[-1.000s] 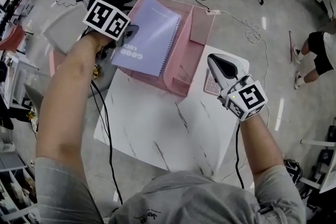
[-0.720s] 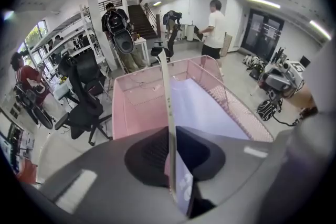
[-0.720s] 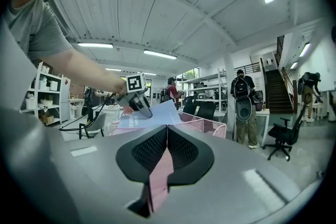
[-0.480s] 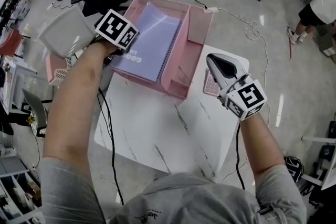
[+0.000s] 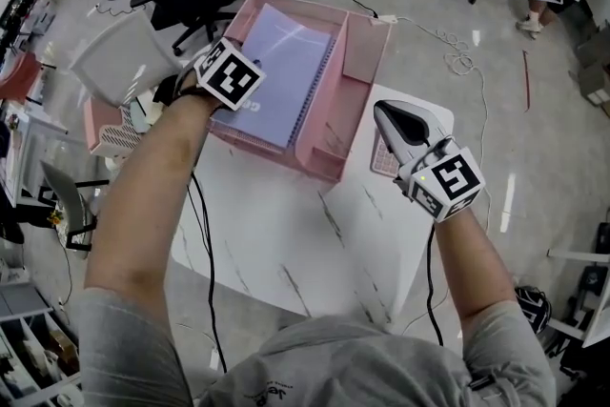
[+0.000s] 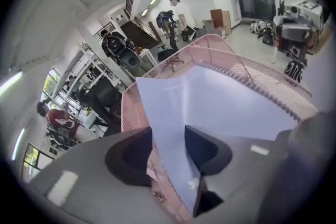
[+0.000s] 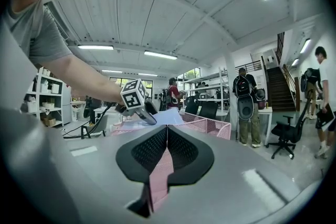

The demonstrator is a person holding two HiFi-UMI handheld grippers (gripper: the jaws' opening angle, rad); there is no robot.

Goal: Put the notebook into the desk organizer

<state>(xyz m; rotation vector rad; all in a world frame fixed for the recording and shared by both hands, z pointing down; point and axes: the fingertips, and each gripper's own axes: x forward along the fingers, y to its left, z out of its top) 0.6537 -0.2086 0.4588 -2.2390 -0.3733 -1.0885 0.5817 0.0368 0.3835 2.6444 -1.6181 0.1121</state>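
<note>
The lilac spiral notebook [image 5: 286, 67] lies tilted in the large compartment of the pink mesh desk organizer [image 5: 317, 124], its near corner over the left wall. My left gripper [image 5: 234, 89] is at that corner. In the left gripper view its jaws [image 6: 168, 139] have just been opening: the notebook [image 6: 220, 102] still passes between them, but a gap shows beside the left jaw. My right gripper [image 5: 389, 112] hovers level to the right of the organizer, shut with nothing held. From the right gripper view [image 7: 166, 131] I see the left gripper [image 7: 137, 99] over the organizer [image 7: 210, 126].
The organizer stands at the far edge of a white marble table [image 5: 286, 234]. A small pink keypad [image 5: 383, 155] lies under the right gripper. A grey chair [image 5: 119, 57] stands left of the table, a cable [image 5: 200, 234] hangs at its left edge, and people stand in the background.
The left gripper has sunk and shifted right, lowering the notebook from above the organizer into its large compartment. Its marker cube has rolled. The right gripper has stayed put.
</note>
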